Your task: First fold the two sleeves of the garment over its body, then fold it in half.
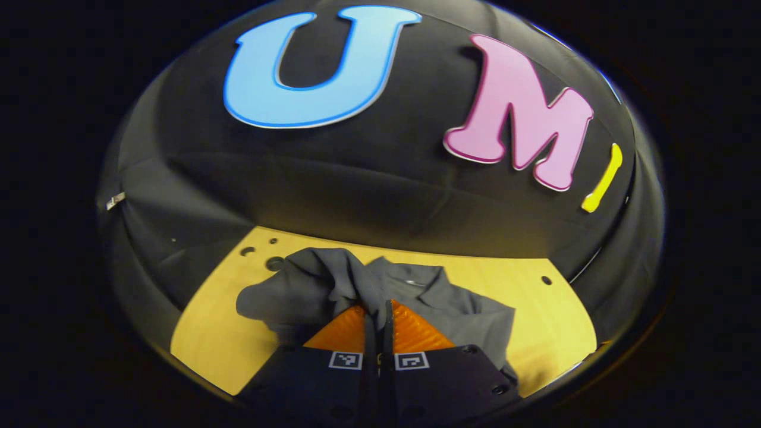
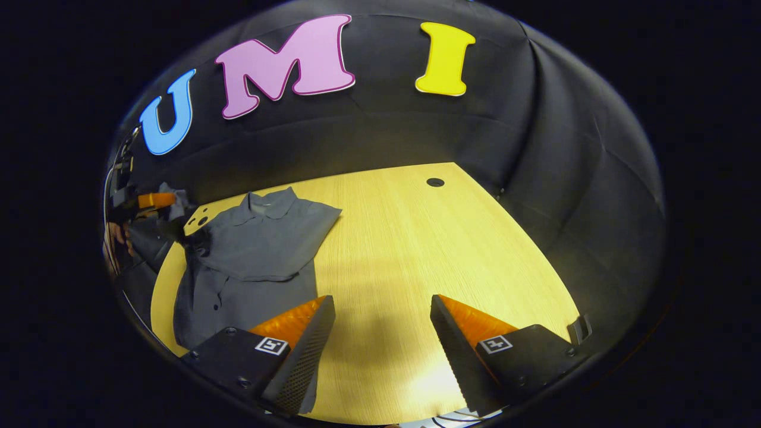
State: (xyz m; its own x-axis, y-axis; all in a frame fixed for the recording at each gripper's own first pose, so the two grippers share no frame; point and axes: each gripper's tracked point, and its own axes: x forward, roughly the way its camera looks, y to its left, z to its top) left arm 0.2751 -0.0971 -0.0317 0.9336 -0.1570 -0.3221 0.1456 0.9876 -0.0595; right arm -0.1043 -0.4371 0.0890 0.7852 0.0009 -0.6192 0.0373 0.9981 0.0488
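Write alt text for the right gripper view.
The right gripper hangs open over a bare stretch of yellow wooden table, holding nothing. At left lies a grey shirt, one sleeve folded across its body; the left gripper grips cloth at its far edge.

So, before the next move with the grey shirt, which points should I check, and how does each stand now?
1. Left gripper shut on the sleeve of the grey collared shirt: ok.
2. Right gripper open, holding nothing: ok.
3. Right-hand sleeve in the right gripper view folded over the body: ok.
4. Second sleeve laid over the body: not ok, lifted.
5. Shirt lies on the yellow wooden table: ok.
6. Hem straight: cannot tell.
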